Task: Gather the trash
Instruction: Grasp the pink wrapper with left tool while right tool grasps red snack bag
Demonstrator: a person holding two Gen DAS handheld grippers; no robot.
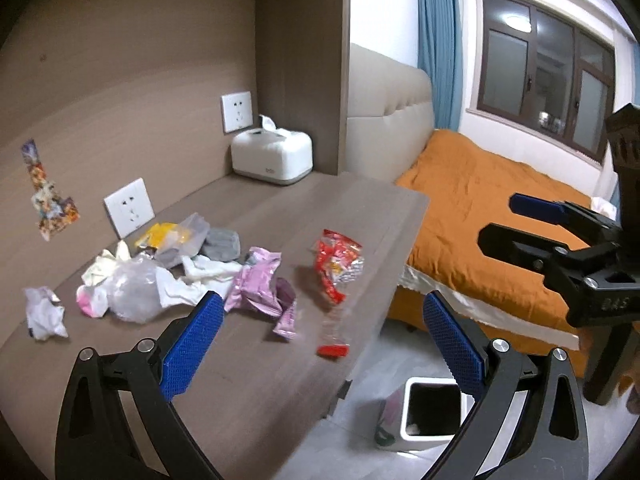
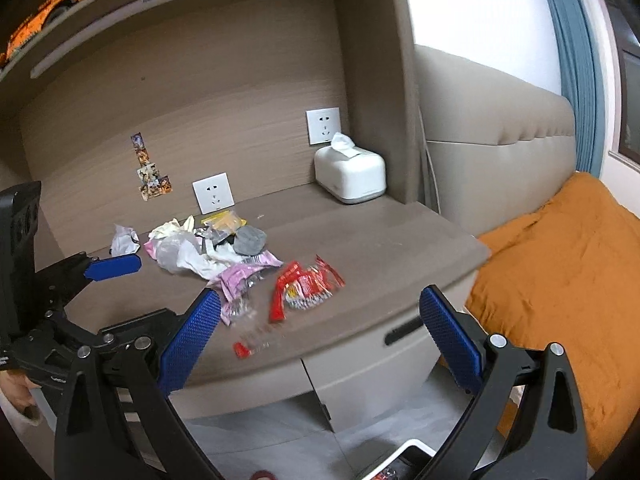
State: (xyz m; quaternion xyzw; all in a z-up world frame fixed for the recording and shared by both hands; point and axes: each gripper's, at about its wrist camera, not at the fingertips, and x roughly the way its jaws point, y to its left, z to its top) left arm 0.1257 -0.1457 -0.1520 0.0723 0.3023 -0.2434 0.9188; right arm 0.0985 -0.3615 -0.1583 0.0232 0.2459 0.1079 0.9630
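Trash lies on the brown nightstand top: a red snack wrapper, a pink wrapper, a clear wrapper with a red strip, a clear plastic bag, crumpled white paper, a yellow packet and a grey wad. My left gripper is open and empty above the front edge. My right gripper is open and empty, in front of the red wrapper and the clear wrapper. A white bin stands on the floor below right.
A white tissue box sits at the back right corner, with wall sockets behind the pile. A bed with an orange cover is to the right. The nightstand has a drawer and doors in front.
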